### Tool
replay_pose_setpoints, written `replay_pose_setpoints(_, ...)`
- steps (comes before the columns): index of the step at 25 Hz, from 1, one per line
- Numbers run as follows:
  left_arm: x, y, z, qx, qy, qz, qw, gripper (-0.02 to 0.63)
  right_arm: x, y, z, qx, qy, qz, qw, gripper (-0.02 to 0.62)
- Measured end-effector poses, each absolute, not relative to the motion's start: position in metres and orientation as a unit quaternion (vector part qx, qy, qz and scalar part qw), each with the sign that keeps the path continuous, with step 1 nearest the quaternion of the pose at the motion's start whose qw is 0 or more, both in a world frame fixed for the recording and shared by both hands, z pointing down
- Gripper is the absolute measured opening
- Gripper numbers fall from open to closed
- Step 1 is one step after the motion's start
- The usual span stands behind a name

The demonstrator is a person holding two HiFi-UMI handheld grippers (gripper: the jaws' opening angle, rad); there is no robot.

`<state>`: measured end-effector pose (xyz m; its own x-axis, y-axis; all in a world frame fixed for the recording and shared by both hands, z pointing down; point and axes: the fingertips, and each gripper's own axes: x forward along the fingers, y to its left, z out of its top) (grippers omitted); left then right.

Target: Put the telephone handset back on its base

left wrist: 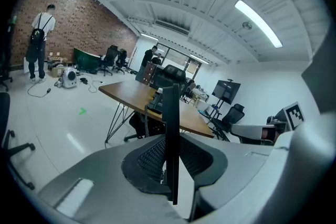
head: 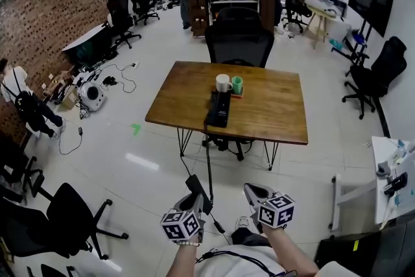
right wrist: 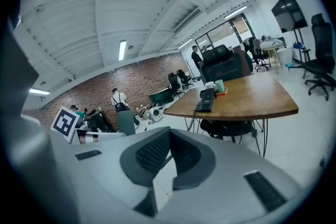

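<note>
The black telephone base [head: 218, 108] lies on the wooden table [head: 272, 117] and also appears far off as the base [left wrist: 156, 103] and the base [right wrist: 206, 99]. Its cord [head: 209, 159] hangs from the table's front edge down to the black handset [head: 194, 185]. My left gripper [head: 200, 203] is shut on that handset, well short of the table and over the floor. In the left gripper view the handset [left wrist: 170, 113] stands edge-on and upright between the pads of my left gripper [left wrist: 172, 160]. To the right my right gripper [head: 254, 191], [right wrist: 170, 135] is shut with nothing in it.
A white mug [head: 223, 82] and a green cup [head: 237, 84] stand just behind the base. A black office chair [head: 238, 36] sits at the table's far side. More chairs [head: 71, 217] stand at lower left, a white desk [head: 389, 172] at right. People stand far back and at left.
</note>
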<state>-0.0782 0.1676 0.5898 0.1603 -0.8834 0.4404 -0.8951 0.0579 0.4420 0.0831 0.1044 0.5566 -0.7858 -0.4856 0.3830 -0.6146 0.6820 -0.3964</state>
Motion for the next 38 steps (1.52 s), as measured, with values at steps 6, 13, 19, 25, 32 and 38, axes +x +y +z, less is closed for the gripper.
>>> replay_pose_setpoints(6,-0.08,0.149,0.591,0.681,-0.652,0.014,0.333,0.069,0.084,0.083,0.561,0.298,-0.907,0.269,0.122,0.0)
replay_pose_setpoints(13,-0.085,0.121,0.597,0.672,-0.658,0.021,0.34,0.069,0.088,0.049,0.568,0.289,-0.906,0.285,0.117,0.0)
replay_pose_setpoints(19,-0.084,0.09,0.601,0.662,-0.669,0.025,0.339,0.069,0.099,0.018,0.571,0.275,-0.91,0.286,0.12,0.0)
replay_pose_setpoints(25,-0.083,0.073,0.597,0.652,-0.682,0.027,0.33,0.069,0.116,-0.008,0.57,0.271,-0.912,0.285,0.113,0.0)
replay_pose_setpoints(32,-0.079,0.063,0.596,0.65,-0.686,0.031,0.326,0.069,0.117,-0.018,0.573,0.262,-0.915,0.286,0.112,0.0)
replay_pose_setpoints(38,-0.082,0.045,0.596,0.658,-0.681,0.034,0.321,0.069,0.108,-0.034,0.573,0.263,-0.916,0.283,0.105,0.0)
